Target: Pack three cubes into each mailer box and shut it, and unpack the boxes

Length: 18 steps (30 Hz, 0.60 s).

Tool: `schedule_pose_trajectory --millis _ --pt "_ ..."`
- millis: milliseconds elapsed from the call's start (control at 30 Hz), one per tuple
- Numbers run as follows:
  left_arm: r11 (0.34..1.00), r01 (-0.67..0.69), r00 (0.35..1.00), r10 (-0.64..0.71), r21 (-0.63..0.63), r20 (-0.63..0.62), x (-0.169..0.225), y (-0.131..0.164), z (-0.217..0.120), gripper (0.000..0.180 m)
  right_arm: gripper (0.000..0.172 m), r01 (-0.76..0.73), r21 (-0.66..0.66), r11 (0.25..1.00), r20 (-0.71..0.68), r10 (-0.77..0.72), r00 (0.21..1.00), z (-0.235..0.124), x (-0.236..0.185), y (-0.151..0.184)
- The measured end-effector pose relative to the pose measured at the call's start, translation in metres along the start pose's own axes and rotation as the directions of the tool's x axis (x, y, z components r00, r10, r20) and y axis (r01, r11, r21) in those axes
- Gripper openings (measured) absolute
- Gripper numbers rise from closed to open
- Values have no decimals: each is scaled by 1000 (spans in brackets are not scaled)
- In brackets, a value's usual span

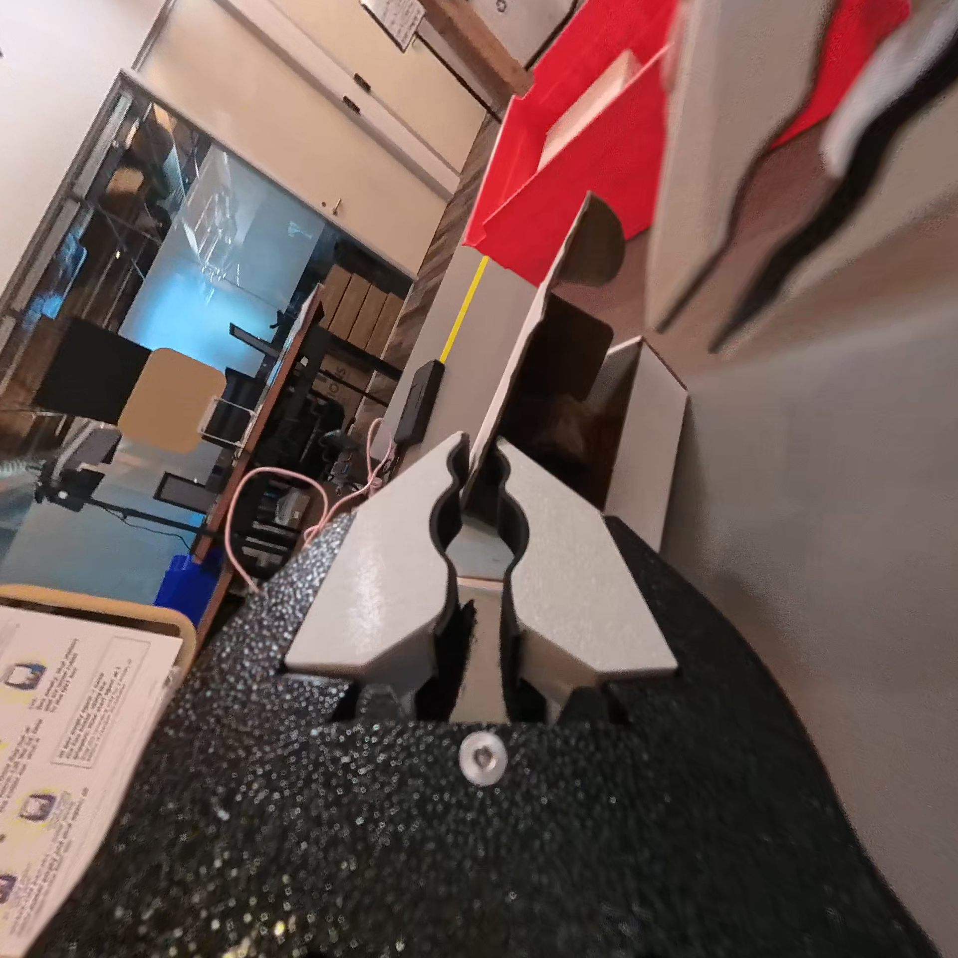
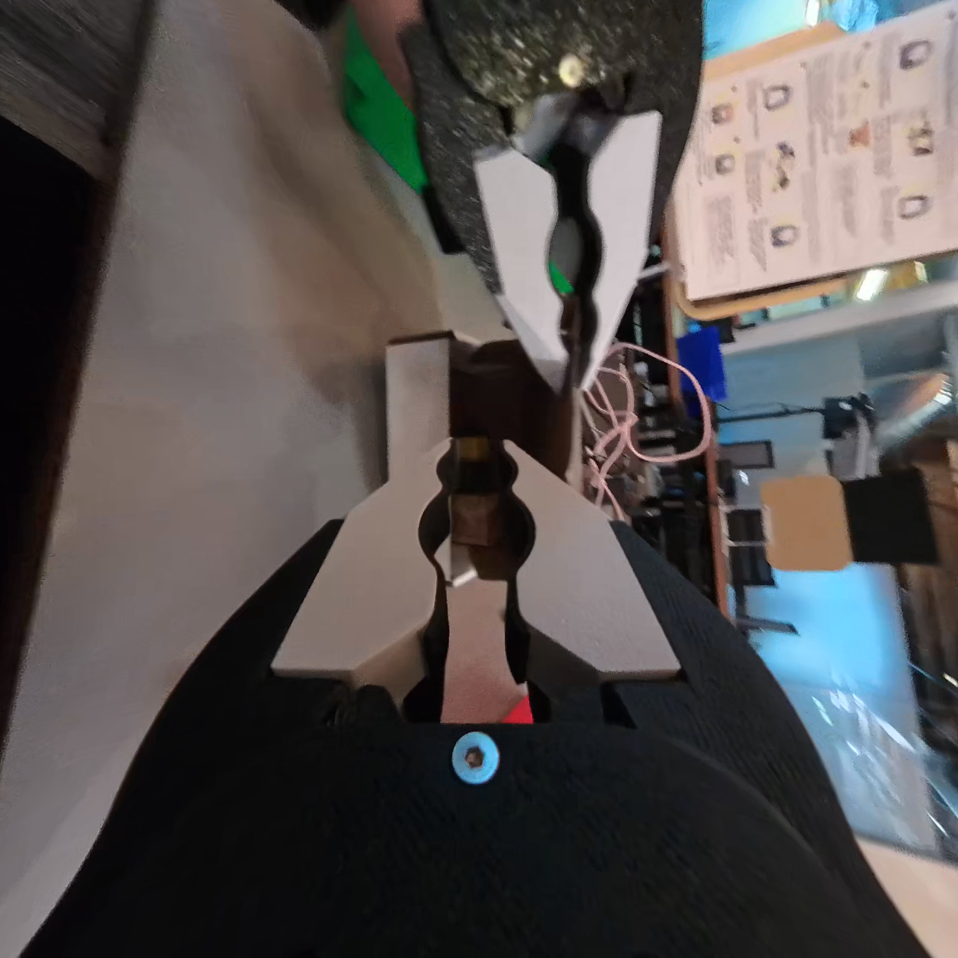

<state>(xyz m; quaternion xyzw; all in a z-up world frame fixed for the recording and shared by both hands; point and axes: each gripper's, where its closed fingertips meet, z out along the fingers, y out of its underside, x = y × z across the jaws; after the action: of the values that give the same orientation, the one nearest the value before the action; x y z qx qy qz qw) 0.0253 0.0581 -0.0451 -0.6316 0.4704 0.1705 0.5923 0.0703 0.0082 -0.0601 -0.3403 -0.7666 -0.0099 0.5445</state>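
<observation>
poster [image 1: 62,726] | print blurred | left tool [image 1: 479,456] clamps box flap [image 1: 523,357]

Your left gripper [image 1: 479,456] is rolled well over to one side, its two grey fingers [image 1: 394,544] nearly together and pinching the thin edge of a cardboard flap [image 1: 523,352] at the tips. Your right gripper [image 2: 479,451] is also rolled, reaching in from the opposite direction so the two face each other, tips close together. Its fingers [image 2: 373,560] stand a little apart, with nothing plainly pressed between them.
</observation>
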Motion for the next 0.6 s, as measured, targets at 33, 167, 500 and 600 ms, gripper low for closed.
schedule_pose_trajectory --millis 33,167,500,600 --pt "1000 23 1000 -23 -2 6 -3 1 -1 5 18 -8 13 1000 31 7 999 1 -6 -3" --pt "995 96 995 -96 9 8 -9 0 -3 5 46 13 -87 996 72 -7 997 23 -19 14" --pt "979 197 980 -198 52 28 -28 0 -16 5 12 30 -224 974 256 29 966 50 -58 60" --pt "975 214 970 -220 66 103 -40 7 -13 6 10 13 -213 977 290 50 956 45 -61 58"
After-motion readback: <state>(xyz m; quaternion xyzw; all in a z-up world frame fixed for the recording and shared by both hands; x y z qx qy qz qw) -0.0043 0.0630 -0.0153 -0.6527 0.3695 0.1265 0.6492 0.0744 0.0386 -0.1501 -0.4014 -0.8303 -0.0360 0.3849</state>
